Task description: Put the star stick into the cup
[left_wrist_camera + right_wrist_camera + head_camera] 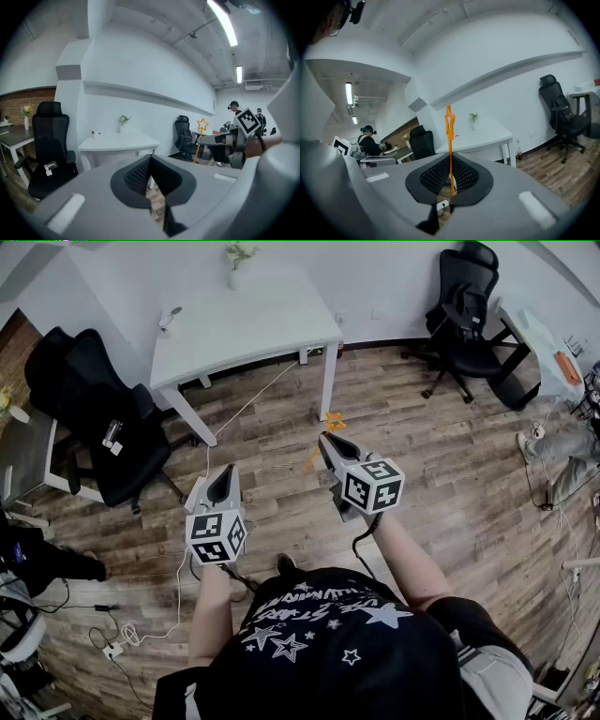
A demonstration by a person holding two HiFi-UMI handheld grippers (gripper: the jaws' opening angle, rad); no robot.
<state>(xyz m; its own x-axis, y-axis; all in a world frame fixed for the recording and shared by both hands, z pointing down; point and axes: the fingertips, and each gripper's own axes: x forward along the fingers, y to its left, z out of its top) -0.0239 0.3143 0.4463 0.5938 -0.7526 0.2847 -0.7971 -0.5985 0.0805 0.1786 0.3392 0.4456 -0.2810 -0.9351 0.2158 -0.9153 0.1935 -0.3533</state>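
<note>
Here, the right gripper (449,163): jaws closed on the thin orange plastic star stick (450,138), gripping its lower shaft. In the head view this gripper (327,441) is held out over the floor, to the right of the other one.
Star stick: it stands upright out of the right gripper's pads, with the star outline at the top. From the head view the star (333,421) lies just beyond the jaw tips. In the left gripper view it shows at the right (202,125).
Left gripper (150,160): pads together at the tips, nothing between them. In the head view it is held level with the right gripper, on the left (223,482).
Hands: bare forearms run back from both grippers to a person in a black T-shirt with white stars (328,643) at the near edge.
White rectangular table (253,320): it stands far from both grippers, against the far wall.
Small white cup (95,133): it stands on the table's left part, well apart from the star stick.
Small vase with a green sprig (234,263): on the table's far edge.
Black office chairs: one on the left (103,418), one at the far right (464,310).
Brown wood-plank floor (450,456): under both grippers, with a white cable (180,587) trailing across its near left part.
</note>
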